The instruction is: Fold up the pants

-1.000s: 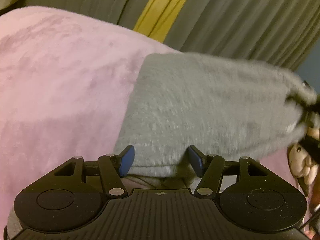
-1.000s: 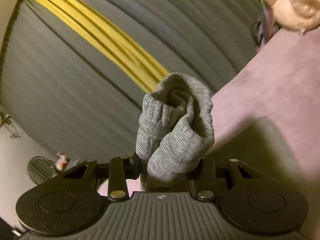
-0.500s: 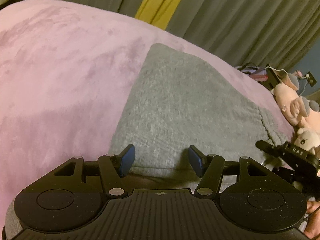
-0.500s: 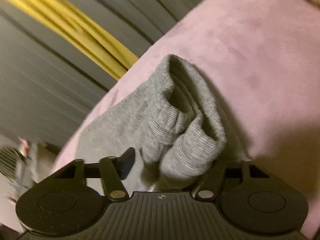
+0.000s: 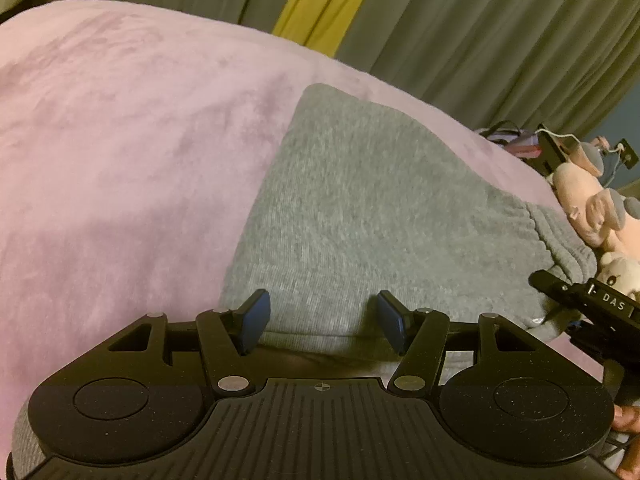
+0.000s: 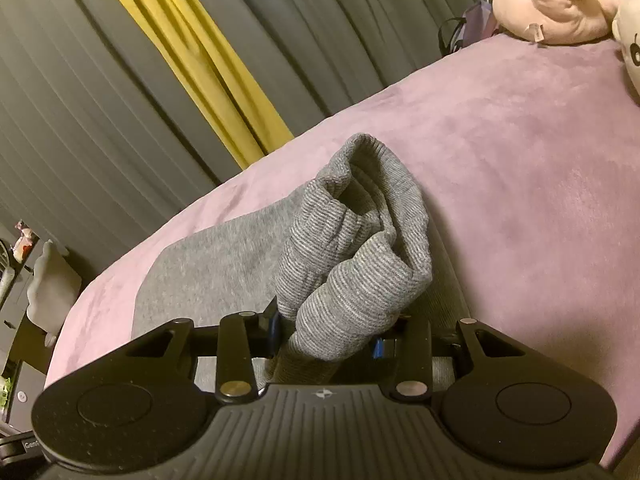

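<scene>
Since half a second ago, your right gripper has tilted up a little, its fingers still clamped on the ribbed cuffs of the grey pants. Your left gripper has barely moved: it stays low, fingers spread wide, holding nothing. The soft knit pants lie folded on the plush pink blanket, towards its far edge, before pleated curtains.

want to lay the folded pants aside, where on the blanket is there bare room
Bare pink plush blanket stretches left of the grey knit pants, up to the grey curtain. Another open patch lies between the ribbed cuff in the right gripper and the pink plush toys. That toy corner is crowded.
</scene>
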Motion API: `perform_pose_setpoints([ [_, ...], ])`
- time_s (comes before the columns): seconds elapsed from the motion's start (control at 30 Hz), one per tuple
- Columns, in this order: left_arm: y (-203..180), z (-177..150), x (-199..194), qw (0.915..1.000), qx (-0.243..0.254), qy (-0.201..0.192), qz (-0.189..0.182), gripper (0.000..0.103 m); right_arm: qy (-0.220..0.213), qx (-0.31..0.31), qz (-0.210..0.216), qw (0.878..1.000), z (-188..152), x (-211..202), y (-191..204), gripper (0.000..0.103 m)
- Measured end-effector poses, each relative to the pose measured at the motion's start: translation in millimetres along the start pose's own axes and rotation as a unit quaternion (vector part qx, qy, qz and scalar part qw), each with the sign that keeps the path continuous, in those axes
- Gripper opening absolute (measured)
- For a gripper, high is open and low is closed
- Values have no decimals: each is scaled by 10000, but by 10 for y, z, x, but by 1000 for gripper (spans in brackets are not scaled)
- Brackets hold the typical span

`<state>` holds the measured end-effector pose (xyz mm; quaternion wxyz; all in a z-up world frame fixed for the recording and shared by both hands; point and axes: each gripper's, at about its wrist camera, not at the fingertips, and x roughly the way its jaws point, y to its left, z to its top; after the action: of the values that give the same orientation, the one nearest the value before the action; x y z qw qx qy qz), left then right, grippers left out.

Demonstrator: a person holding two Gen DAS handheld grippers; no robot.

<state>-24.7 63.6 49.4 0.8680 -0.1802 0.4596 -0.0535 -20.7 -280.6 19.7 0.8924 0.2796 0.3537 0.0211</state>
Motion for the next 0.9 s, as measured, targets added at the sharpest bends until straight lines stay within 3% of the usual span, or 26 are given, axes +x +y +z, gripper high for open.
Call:
perform_pose_setpoints([
  [0.23,-17,2,4,10000,48,16,52,65,86,84,41,9999,15,33,-11,39],
  [0.4,22,9,-6,10000,-27,8,18,65,312,519,82,9981,31,87,-139,41],
  [0.6,87,32,7,9999,-125,42,-64,65,572,1142,156,9917,29,37,-347,53],
  [0.67,94,36,10,9998,-158,51,-94,65,574,1266,113,9902,5,-32,-393,69],
  [0.73,98,40,18,9998,-169,67,-116,65,618,1458,134,9873,-55,-85,-457,76],
  [0.9,98,33,7,9998,-177,39,-129,65,1054,1743,206,9788,-241,-42,-518,79],
])
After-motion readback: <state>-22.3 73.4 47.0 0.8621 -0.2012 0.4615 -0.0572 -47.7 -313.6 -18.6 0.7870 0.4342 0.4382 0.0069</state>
